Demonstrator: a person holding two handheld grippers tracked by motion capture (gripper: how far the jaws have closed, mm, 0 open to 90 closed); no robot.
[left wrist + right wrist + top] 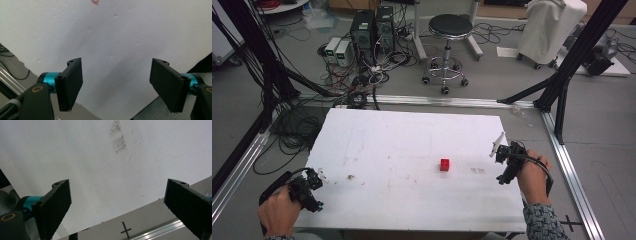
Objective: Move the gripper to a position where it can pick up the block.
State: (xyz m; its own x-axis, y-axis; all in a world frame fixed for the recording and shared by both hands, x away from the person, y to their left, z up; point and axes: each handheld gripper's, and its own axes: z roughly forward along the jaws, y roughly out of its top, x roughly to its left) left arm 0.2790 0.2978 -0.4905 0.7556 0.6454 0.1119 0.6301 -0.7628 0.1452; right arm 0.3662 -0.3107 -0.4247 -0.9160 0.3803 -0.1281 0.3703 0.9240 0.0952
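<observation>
A small red cube [444,164] sits on the white table [402,150], right of its middle. My left gripper [312,186] is held at the table's front left corner, well away from the cube. In the left gripper view its jaws stand wide apart with nothing between them, so the left gripper [116,87] is open above bare white surface. My right gripper [506,162] hovers at the table's right edge, a short way right of the cube. The right gripper [120,207] is open too, over the table edge and grey floor.
A dark smudge [477,170] marks the table between cube and right gripper, and shows as a dark smudge [118,138] ahead of the jaws. Behind the table stand a black stool [448,45], computer towers [372,30] and tangled cables. Black frame posts flank both sides.
</observation>
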